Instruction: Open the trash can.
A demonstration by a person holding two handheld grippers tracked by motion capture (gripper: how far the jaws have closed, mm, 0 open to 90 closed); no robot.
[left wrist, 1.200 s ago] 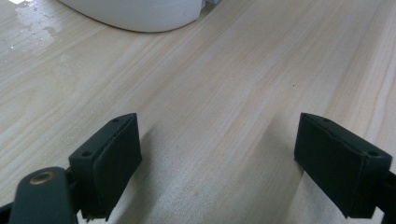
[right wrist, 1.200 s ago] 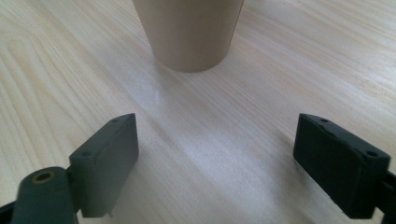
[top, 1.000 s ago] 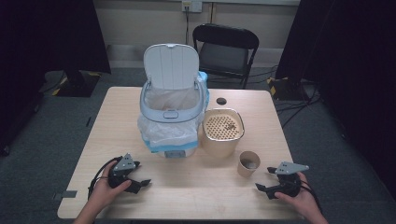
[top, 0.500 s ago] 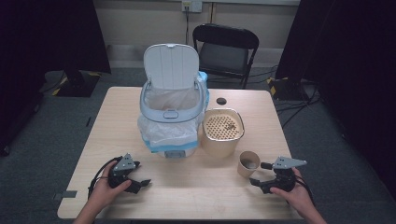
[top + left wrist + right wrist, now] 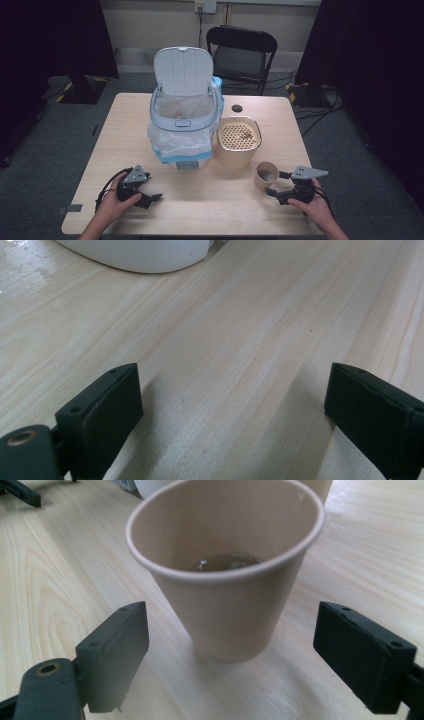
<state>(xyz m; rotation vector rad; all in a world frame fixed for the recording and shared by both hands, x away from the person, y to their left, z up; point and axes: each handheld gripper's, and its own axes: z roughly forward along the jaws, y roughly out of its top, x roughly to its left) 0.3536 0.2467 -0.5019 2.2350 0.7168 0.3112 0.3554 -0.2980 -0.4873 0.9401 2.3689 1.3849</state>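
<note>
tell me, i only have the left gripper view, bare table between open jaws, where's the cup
Observer: The paper cup stands upright just ahead of the right gripper, apart from its open jaws.
Operator: anything in it
Observer: Yes, the right gripper view shows a little liquid at the bottom.
Operator: what's the white thing at my top edge
Observer: The base of a bin, lid up, lined with a plastic bag. A beige container with a perforated top stands beside it.
</note>
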